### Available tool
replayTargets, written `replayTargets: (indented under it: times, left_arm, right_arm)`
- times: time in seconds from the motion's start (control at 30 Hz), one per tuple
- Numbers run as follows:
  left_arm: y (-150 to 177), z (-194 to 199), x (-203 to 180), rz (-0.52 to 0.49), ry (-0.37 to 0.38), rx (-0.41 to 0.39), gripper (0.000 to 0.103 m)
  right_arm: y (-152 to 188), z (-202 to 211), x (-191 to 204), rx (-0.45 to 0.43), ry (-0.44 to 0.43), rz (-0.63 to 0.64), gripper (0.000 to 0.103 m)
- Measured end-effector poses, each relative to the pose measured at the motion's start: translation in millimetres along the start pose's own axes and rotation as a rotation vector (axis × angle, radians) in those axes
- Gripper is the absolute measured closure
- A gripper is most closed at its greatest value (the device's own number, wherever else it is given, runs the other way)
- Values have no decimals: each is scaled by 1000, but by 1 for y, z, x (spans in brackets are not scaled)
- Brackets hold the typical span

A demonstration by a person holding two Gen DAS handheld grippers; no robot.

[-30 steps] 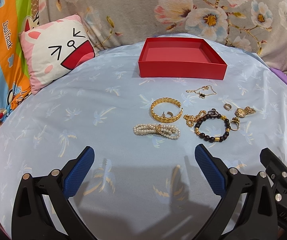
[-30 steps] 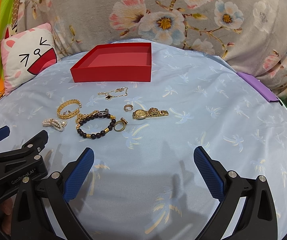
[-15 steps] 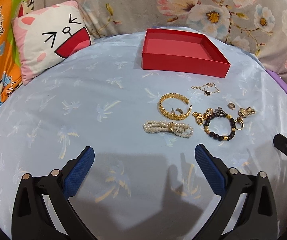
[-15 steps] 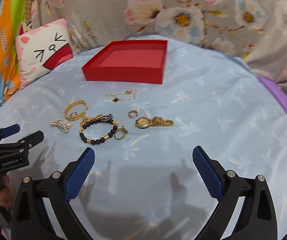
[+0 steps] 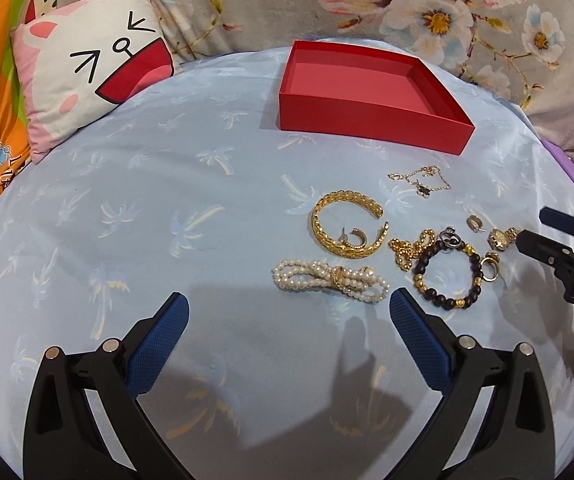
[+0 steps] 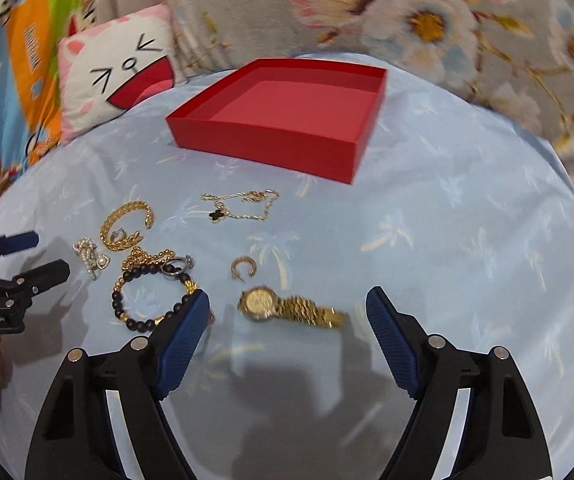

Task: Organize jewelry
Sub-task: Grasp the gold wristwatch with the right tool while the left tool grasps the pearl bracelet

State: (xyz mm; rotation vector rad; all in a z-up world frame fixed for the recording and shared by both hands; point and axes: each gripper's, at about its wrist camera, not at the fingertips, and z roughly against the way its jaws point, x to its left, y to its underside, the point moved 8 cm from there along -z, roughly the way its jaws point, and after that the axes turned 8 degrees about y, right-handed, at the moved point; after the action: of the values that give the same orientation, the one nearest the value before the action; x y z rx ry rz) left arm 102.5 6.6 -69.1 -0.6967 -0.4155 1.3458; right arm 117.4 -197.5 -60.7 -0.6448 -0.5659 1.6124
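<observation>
Left wrist view shows the left gripper (image 5: 289, 320) wide apart and holding nothing, low over the blue cloth (image 5: 127, 208). Far ahead to its left a cat pillow (image 5: 95, 68) leans at the cloth's edge. Straight ahead and far, the red box (image 5: 371, 120) stands with only its bare floor showing. Nearer, just ahead of the right finger, lies the pearl bracelet (image 5: 331, 286), and beyond it the gold cuff (image 5: 347, 228) with a small earring (image 5: 355, 236) inside its curve. To the right come a gold chain (image 5: 409, 246) touching the bead bracelet (image 5: 447, 272), and further ahead a thin necklace (image 5: 421, 180).

Right wrist view has the right gripper (image 6: 289, 316) also wide apart and holding nothing. Its left finger (image 6: 183, 336) covers the near edge of the bead bracelet (image 6: 143, 300). Between the fingers, just ahead, lies the gold watch (image 6: 287, 308); whether a finger touches it I cannot tell. A small ring (image 6: 242, 269) sits ahead of the watch, near but apart. The red box (image 6: 287, 136) is far ahead.
</observation>
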Motion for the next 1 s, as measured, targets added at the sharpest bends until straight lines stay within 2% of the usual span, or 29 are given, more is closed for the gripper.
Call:
replayTargets:
  times: [0.07,0.2,0.37,0.47,0.5,0.57,0.7,0.9,1.0]
  left_arm:
    - [1,-3,-1,-10,-7,3,5]
    - [3,-9,0,-13,6,30,5]
    - [5,-12,5,26,29,43,5]
    - [5,-13,5,43,40,50,5]
    - [4,-13,4,46,43,51,5]
    - [4,-14,3,55,47,56,5]
    - [0,-15,-1,96,68,60,5]
    - [-5,-26,-2,127,30,80,6]
    - [-6,-26,0,119,-1,78,14]
  right_arm:
    - [-3,-9,8,3,-8,62,27]
    - [-1,-25,14,38,-6,126,43]
    - [8,-25,11,71,-71,75,59]
    - [15,-19,10,79,-63,39,63]
    - [17,-16,10,83,-58,28,69]
    - [22,-10,11,93,-51,-3,74]
    - [32,-1,10,106,-42,-75,81]
    - [34,3,13,95,-8,-90,81]
    - [34,3,13,92,-5,-95,81]
